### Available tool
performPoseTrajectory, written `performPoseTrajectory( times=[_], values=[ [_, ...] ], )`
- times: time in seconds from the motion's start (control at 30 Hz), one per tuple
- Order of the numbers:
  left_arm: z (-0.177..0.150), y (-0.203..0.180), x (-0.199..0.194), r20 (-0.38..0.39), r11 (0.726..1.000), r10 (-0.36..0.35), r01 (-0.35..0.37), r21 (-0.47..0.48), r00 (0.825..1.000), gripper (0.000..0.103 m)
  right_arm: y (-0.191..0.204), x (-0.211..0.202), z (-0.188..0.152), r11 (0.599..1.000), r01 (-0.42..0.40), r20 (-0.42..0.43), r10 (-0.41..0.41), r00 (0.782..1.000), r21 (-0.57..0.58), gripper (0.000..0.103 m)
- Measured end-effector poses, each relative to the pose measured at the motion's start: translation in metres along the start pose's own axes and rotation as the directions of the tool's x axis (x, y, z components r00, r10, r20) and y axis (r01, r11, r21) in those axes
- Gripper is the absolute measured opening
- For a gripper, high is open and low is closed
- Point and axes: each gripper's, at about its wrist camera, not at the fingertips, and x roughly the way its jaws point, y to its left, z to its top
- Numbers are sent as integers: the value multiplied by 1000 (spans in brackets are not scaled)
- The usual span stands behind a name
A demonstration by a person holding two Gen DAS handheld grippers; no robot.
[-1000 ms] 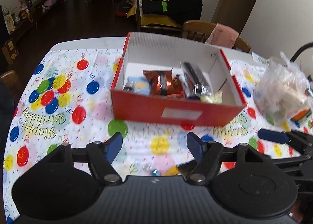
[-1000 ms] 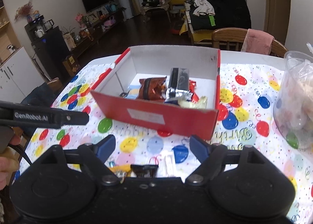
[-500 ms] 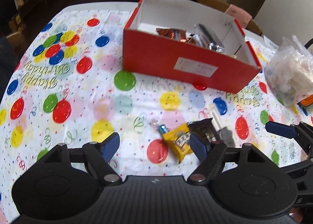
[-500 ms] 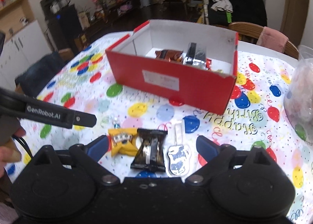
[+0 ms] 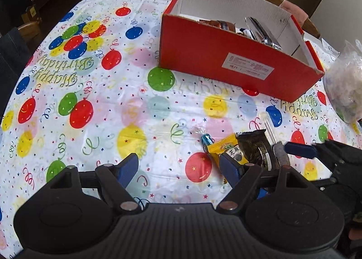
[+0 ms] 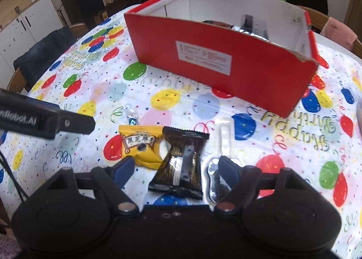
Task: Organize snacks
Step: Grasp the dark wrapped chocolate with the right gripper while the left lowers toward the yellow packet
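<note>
A red box (image 5: 235,64) (image 6: 217,64) with several snacks inside stands at the back of the table. In front of it lie a yellow packet (image 6: 141,145) (image 5: 226,147), a black packet (image 6: 181,168) (image 5: 255,148), a silver-and-clear sachet (image 6: 220,145) (image 5: 270,132) and a small blue candy (image 6: 132,118) (image 5: 207,139). My right gripper (image 6: 174,173) is open, low over the black packet, jaws on either side. My left gripper (image 5: 178,168) is open and empty, its right finger over the yellow packet's edge.
A balloon-print birthday cloth (image 5: 90,91) covers the table. A clear plastic bag of snacks (image 5: 346,87) sits at the right. Chairs (image 6: 337,28) stand behind the box and another (image 6: 45,55) stands at the left edge.
Both grippers have dropped lower and closer to the loose packets. The box now shows from a lower angle, its contents mostly hidden behind the front wall.
</note>
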Motion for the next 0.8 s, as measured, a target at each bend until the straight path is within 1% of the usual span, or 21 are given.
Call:
performPoseTrajectory(
  times=[0.1, 0.17, 0.27, 0.4, 0.47, 0.6, 0.63, 0.67, 0.7, 0.8],
  values=[
    [0, -1, 1, 0, 1000, 3, -3, 1, 1000, 78, 4, 6, 3, 999, 15, -13, -15, 1000, -35, 75],
    [1, -3, 1, -2, 1000, 2, -2, 3, 1000, 78, 4, 9, 4, 999, 22, -23, -23, 999, -48, 69],
    [3, -5, 3, -10, 1000, 3, -3, 2, 1000, 78, 4, 13, 4, 998, 26, -36, -28, 999, -62, 64],
    [5, -6, 7, -33, 1000, 2, -2, -14, 999, 78, 3, 15, 5, 997, 30, -33, -32, 999, -64, 63],
    [6, -6, 10, -47, 1000, -2, 1, -24, 999, 78, 3, 16, 5, 997, 35, -31, -37, 999, -68, 58],
    [8, -12, 15, -65, 1000, 5, -7, -21, 998, 78, 5, 18, 6, 994, 57, -32, -60, 998, -90, 52],
    [8, -14, 16, -69, 1000, 7, -8, -19, 998, 78, 5, 18, 6, 993, 61, -32, -65, 997, -97, 48],
    [9, -16, 17, -74, 1000, 8, -9, -19, 997, 78, 6, 18, 6, 992, 68, -32, -72, 997, -108, 41],
    [10, -17, 17, -78, 1000, 6, -8, -21, 997, 78, 7, 18, 6, 990, 72, -32, -76, 997, -118, 36],
    [12, -19, 19, -85, 1000, 4, -7, -26, 996, 78, 7, 18, 5, 989, 73, -28, -77, 997, -127, 32]
  ],
)
